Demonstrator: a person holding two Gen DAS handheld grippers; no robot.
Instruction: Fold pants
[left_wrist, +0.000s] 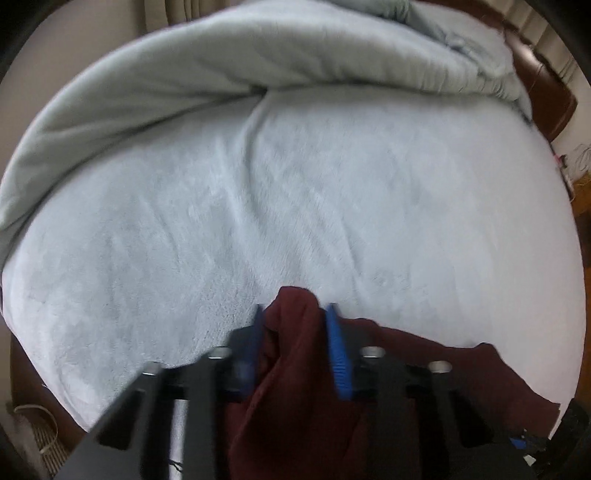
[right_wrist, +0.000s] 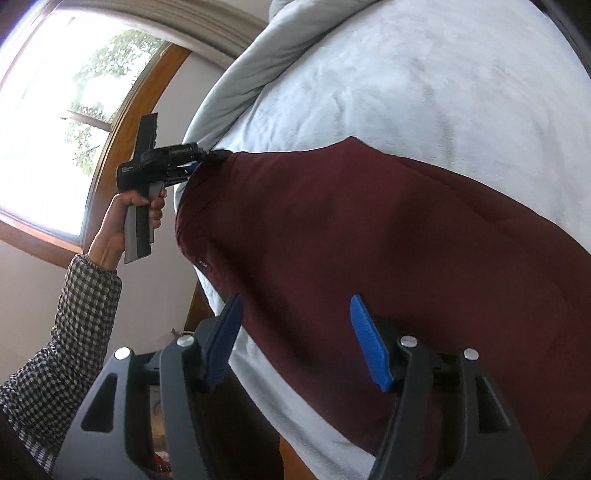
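Dark maroon pants (right_wrist: 351, 236) lie spread on a pale blue fleece bed cover (right_wrist: 424, 81). In the left wrist view my left gripper (left_wrist: 295, 306) is shut on a bunched corner of the pants (left_wrist: 295, 332), cloth filling the gap between its blue pads. The right wrist view shows that left gripper (right_wrist: 207, 157) held by a hand at the pants' far corner near the bed edge. My right gripper (right_wrist: 295, 299) is open, its blue fingers hovering over the near part of the pants, not holding cloth.
A grey duvet (left_wrist: 221, 74) is heaped along the far side of the bed. A brown headboard (left_wrist: 546, 92) is at the far right. A window with a wooden frame (right_wrist: 74, 110) is beyond the bed edge. My checked sleeve (right_wrist: 66, 332) reaches in at left.
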